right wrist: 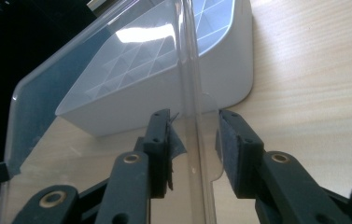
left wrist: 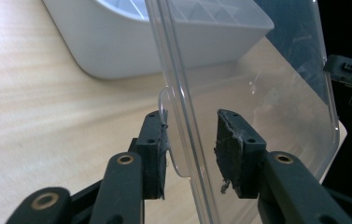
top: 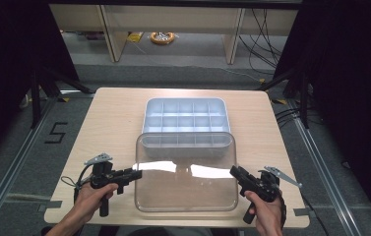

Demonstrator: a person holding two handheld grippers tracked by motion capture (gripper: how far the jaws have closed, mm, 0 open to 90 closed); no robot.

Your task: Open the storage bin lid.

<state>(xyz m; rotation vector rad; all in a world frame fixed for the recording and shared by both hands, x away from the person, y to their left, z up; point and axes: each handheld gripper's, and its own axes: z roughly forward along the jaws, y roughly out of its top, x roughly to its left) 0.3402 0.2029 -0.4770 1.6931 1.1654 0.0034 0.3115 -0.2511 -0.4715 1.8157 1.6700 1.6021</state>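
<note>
A clear plastic lid (top: pixel 186 172) is seen over the near half of the wooden tabletop (top: pixel 109 128), its far edge overlapping the near row of a white compartment tray (top: pixel 185 115) that sits at the middle of the tabletop. The left gripper (top: pixel 135 174) is placed at the lid's left edge and the right gripper (top: pixel 233 171) at its right edge, each held by 1 hand (top: pixel 89 196). In the left gripper view, the 2 fingers (left wrist: pixel 152 154) are apart, with the lid's rim and a small tab (left wrist: pixel 166 135) between them; the tab lies against the left pad. In the right gripper view, the fingers (right wrist: pixel 232 149) are likewise apart around the opposite rim, with gaps on both sides. The tray's divided cells are visible through the lid (right wrist: pixel 117 74).
</note>
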